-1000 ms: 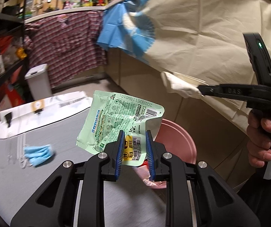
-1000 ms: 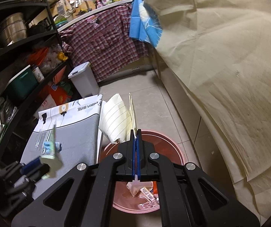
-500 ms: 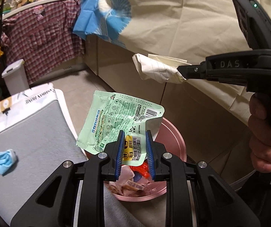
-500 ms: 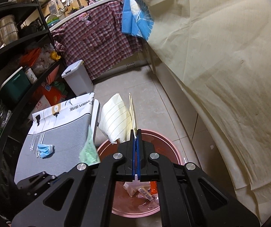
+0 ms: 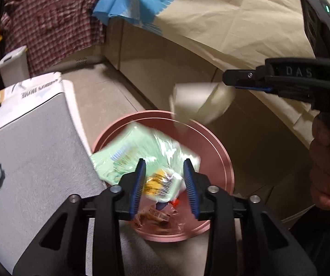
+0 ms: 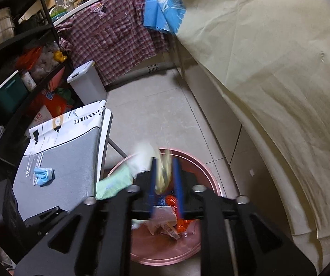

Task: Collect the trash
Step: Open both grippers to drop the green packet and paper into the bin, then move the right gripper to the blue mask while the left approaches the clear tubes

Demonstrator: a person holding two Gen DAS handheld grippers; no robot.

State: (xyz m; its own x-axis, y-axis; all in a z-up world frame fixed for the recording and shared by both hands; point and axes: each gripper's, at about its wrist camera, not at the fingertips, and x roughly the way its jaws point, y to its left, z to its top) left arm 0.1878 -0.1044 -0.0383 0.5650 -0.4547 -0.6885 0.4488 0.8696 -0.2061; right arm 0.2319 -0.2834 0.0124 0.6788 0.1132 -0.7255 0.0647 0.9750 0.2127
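Beige floor tiles (image 6: 165, 105) carry a pink basin (image 5: 220, 147) that sits between a grey-topped folding table (image 5: 38, 156) and a cabinet draped in a cream sheet (image 6: 268, 57); wrappers already lie in its bottom. Above the basin, the left gripper (image 5: 164, 187) has its jaws opening, and the green snack wrapper (image 5: 128, 154), blurred, sits loose between the blue pads over the basin's near rim. The right gripper (image 6: 165, 189) also hangs over the basin with jaws opening; a crumpled cream paper (image 5: 199, 104), blurred, is just off its tips and between its pads, apparently not pinched. Left of the basin, a blue face mask (image 6: 43, 176) lies on the table. A white lidded bin (image 6: 86, 84) stands beyond the table, below a plaid shirt (image 6: 114, 39).
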